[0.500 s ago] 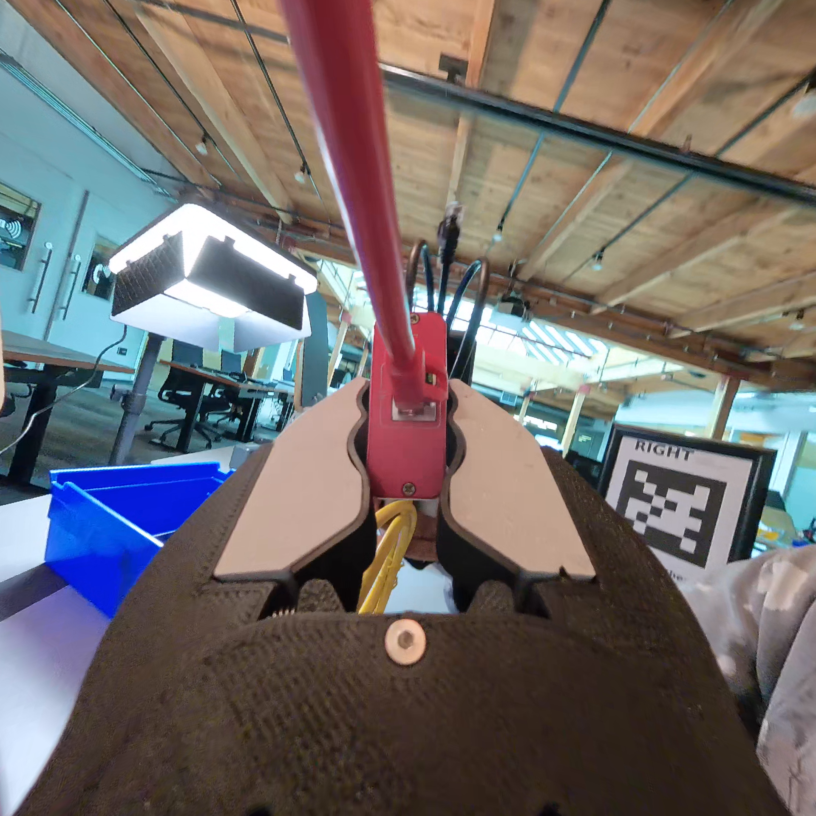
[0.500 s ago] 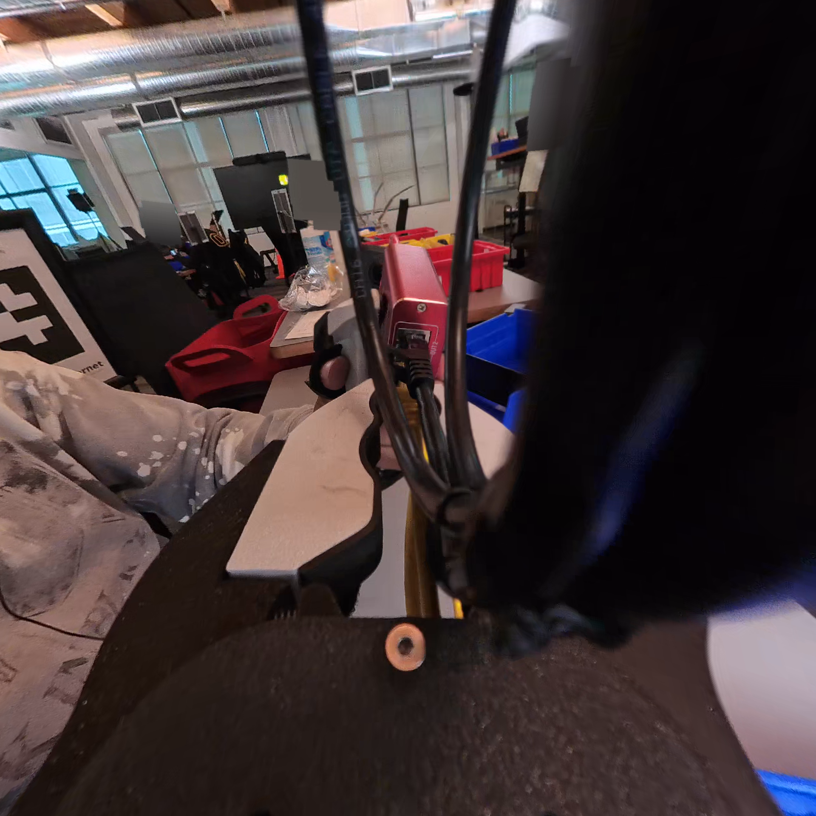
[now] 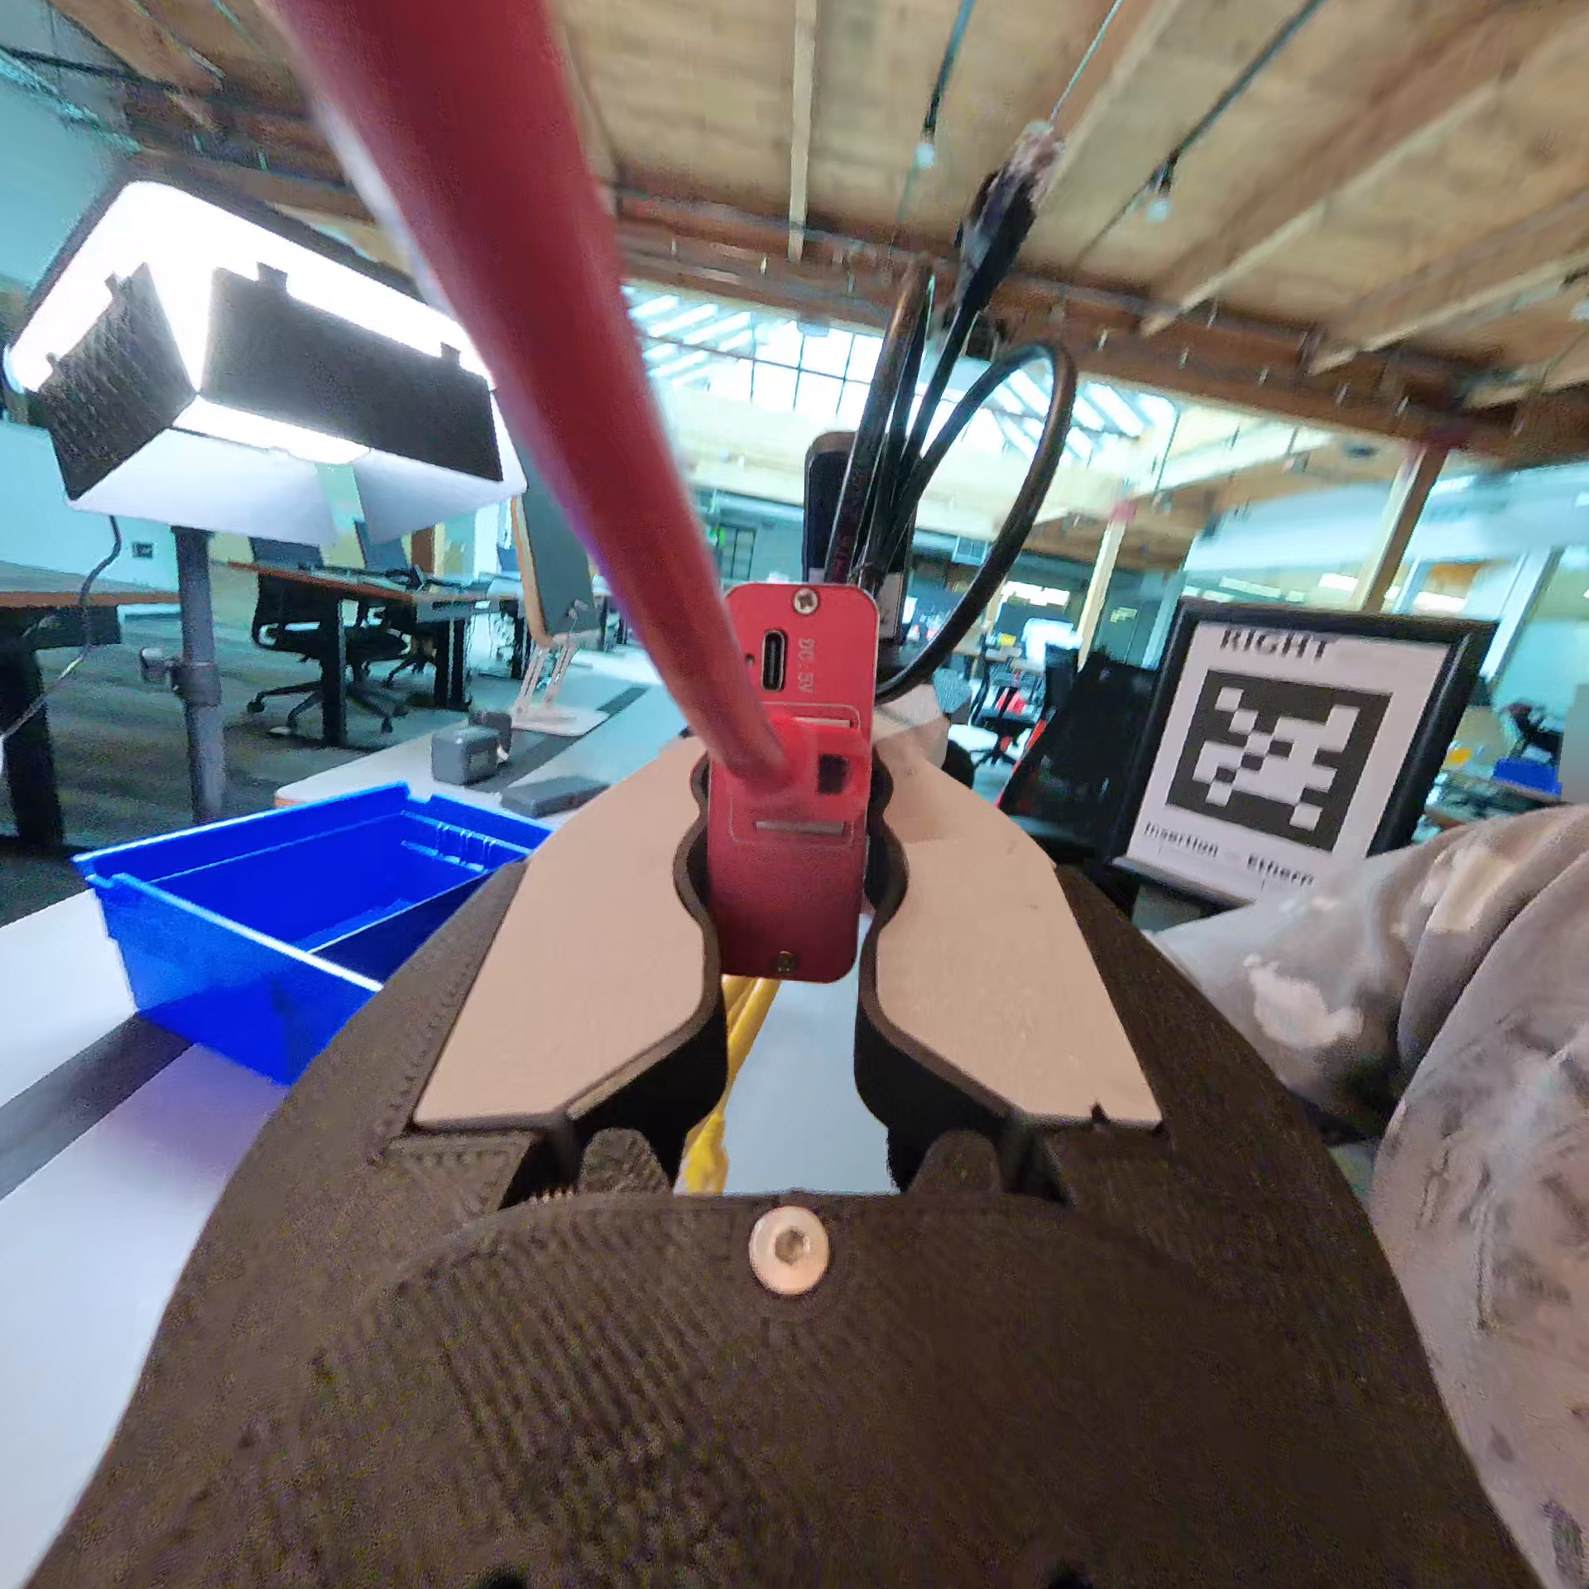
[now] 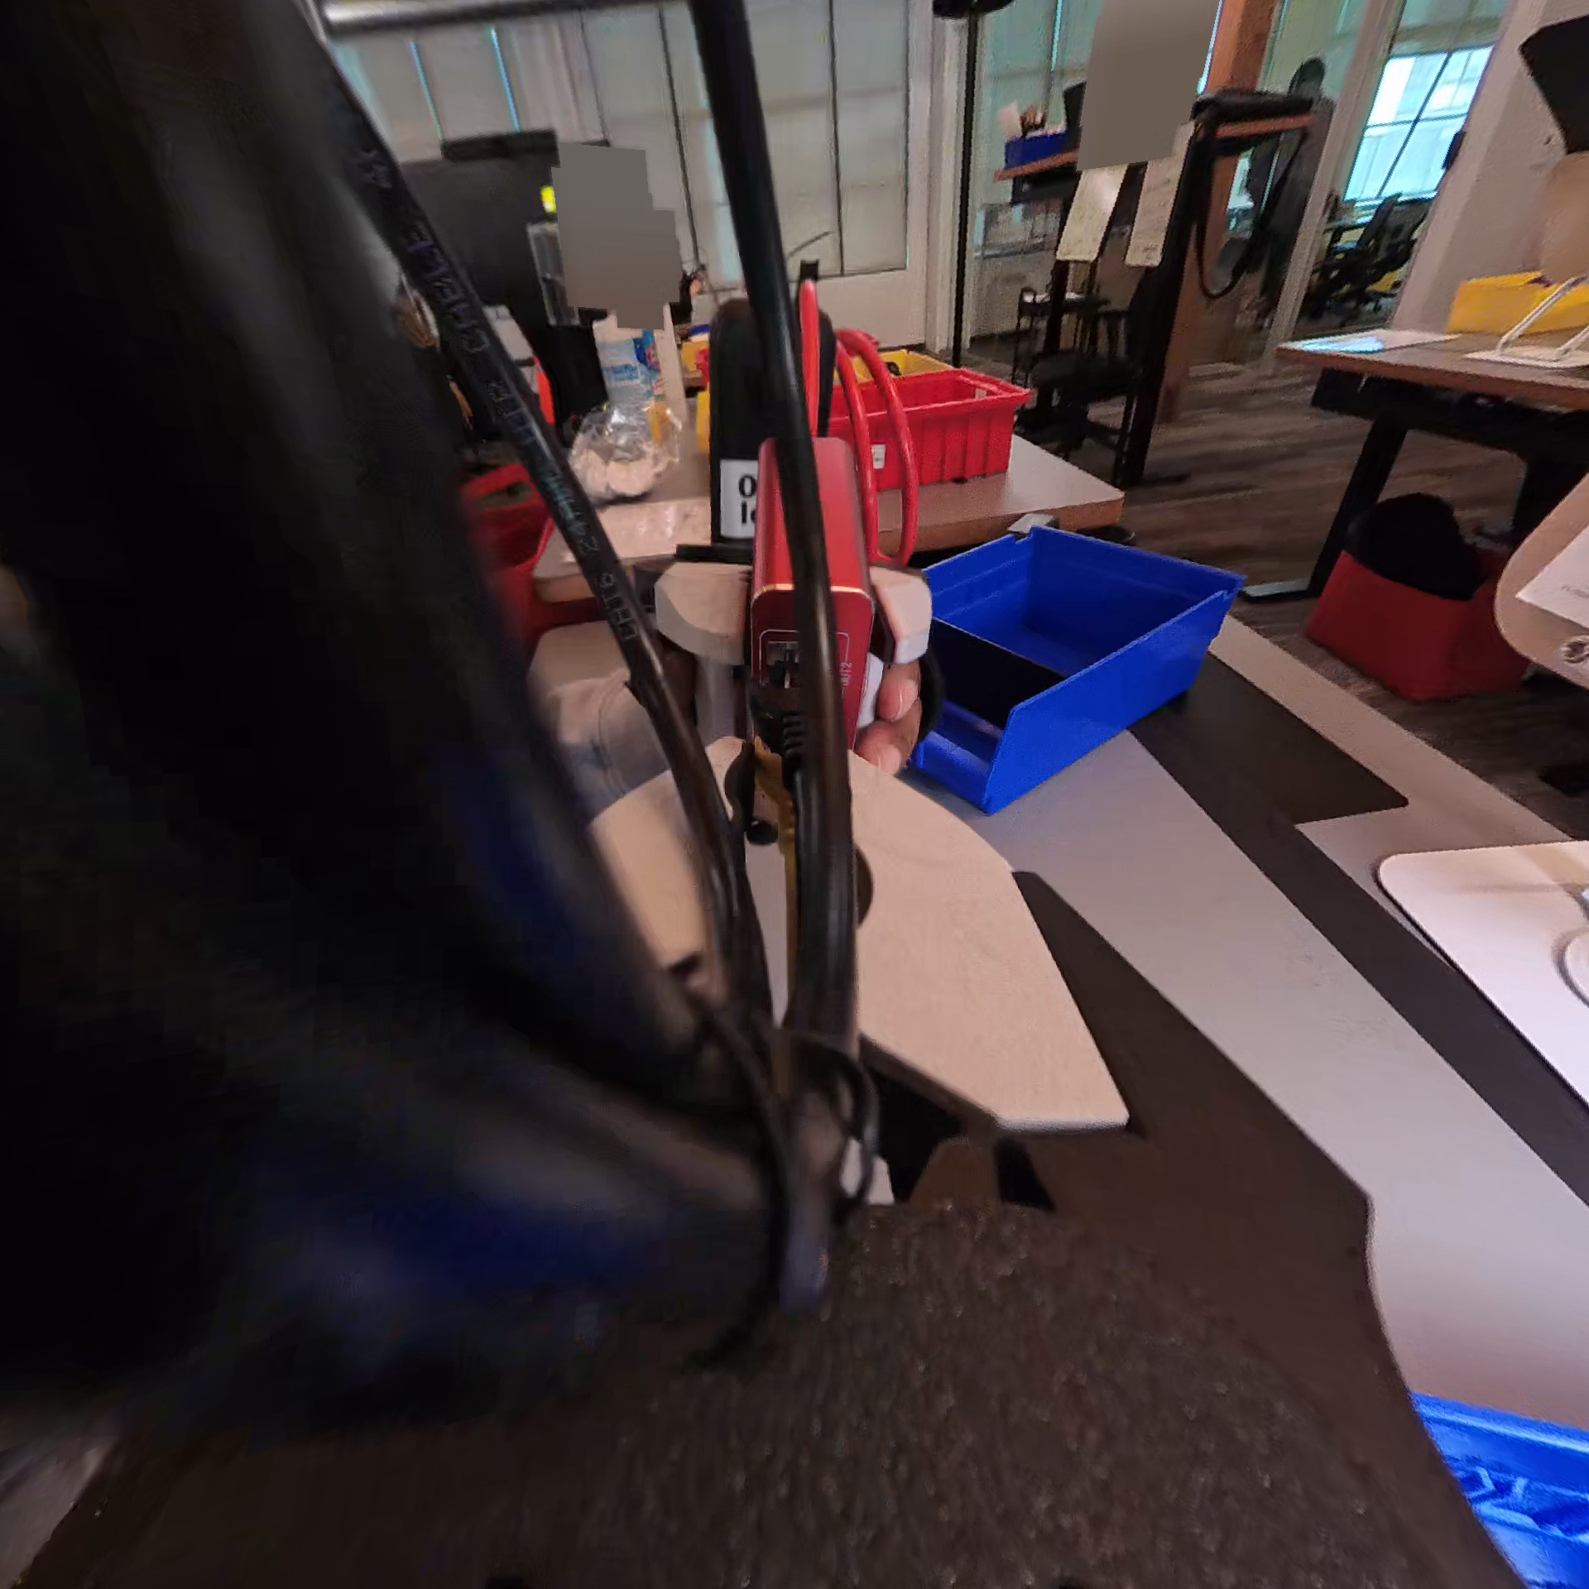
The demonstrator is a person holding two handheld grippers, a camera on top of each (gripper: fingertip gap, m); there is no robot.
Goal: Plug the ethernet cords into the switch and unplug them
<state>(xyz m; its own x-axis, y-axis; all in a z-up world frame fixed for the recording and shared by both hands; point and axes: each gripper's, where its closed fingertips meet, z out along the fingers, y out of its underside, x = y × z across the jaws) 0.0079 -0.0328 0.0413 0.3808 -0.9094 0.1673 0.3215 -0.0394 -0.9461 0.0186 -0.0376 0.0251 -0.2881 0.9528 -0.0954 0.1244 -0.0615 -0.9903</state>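
The left hand-held gripper (image 3: 787, 868) is closed on a small red switch (image 3: 787, 808), gripping it by its two long sides and holding it up in the air above a pale surface (image 3: 60, 1290). A thick red ethernet cord (image 3: 550, 361) is plugged into the end of the switch that faces this camera and rises up and to the left, out of the picture. Above that plug is a small oval port. A yellow cord (image 3: 731, 1075) hangs beneath the switch, between the fingers. Black cords (image 3: 972, 481) loop up behind it, on the far side.

In the right wrist view, the same switch (image 4: 812, 602) sits straight ahead, clamped by the left hand-held gripper's pale fingers (image 4: 903, 610). A black ethernet cord (image 4: 787, 731) is seated in the near end of the switch. The right hand-held gripper (image 4: 791, 825) has its fingers close together around the black cords just behind that plug. Only its right finger (image 4: 946, 963) shows clearly; a large dark blur of cord hides the left one.

A blue bin (image 4: 1075, 653) sits on the surface to the right of the switch, with a red bin (image 4: 937, 421) on a farther table. In the left wrist view, a lit studio lamp (image 3: 249, 387) stands far left and a framed black-and-white marker sign (image 3: 1290, 748) stands at right.
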